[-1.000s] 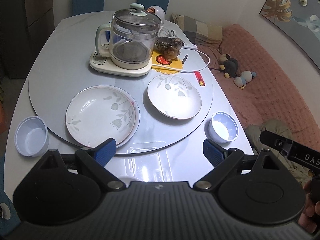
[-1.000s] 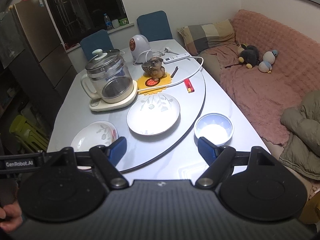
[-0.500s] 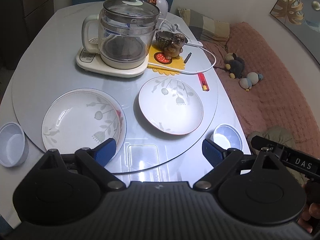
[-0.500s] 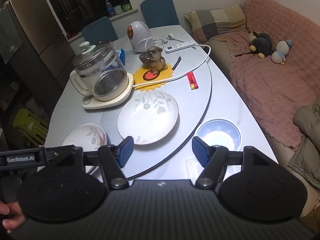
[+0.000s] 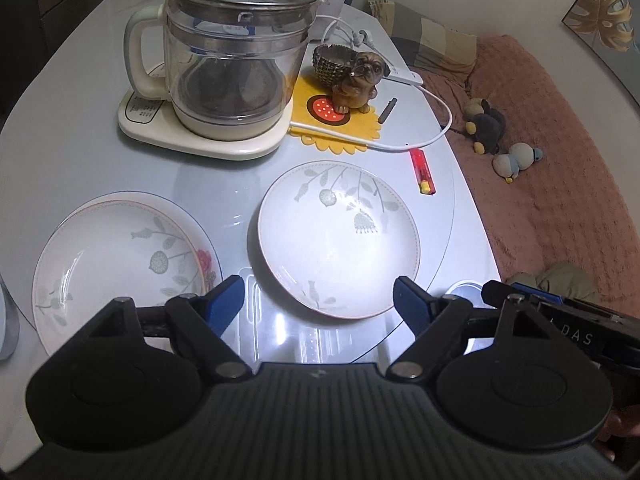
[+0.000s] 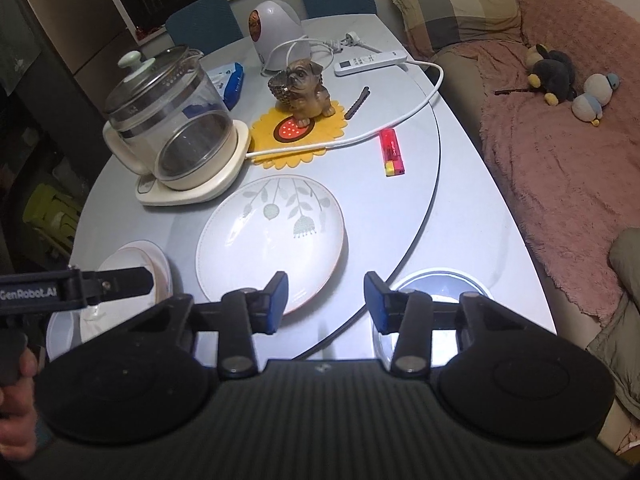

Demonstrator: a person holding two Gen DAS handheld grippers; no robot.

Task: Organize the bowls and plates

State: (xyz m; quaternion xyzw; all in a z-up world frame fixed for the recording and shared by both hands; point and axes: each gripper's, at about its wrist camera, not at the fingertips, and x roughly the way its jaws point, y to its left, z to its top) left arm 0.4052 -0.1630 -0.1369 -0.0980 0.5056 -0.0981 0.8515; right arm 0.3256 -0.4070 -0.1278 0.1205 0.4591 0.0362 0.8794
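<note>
Two white leaf-patterned plates lie on the round turntable. One plate is in the middle, also in the right wrist view. The other plate sits on a second plate at the left, also in the right wrist view. A pale blue bowl stands off the turntable at the right; its rim shows behind the left gripper's finger. My left gripper is open and empty just short of the middle plate. My right gripper is open and empty between that plate and the bowl.
A glass kettle on its base, a dog figurine on a yellow mat, a white cable and a red lighter stand behind the plates. A pink sofa with plush toys runs along the right.
Both grippers moved forward and lower toward the middle plate. The right gripper's fingers narrowed somewhat. The left bowl slid out of the left wrist view.
</note>
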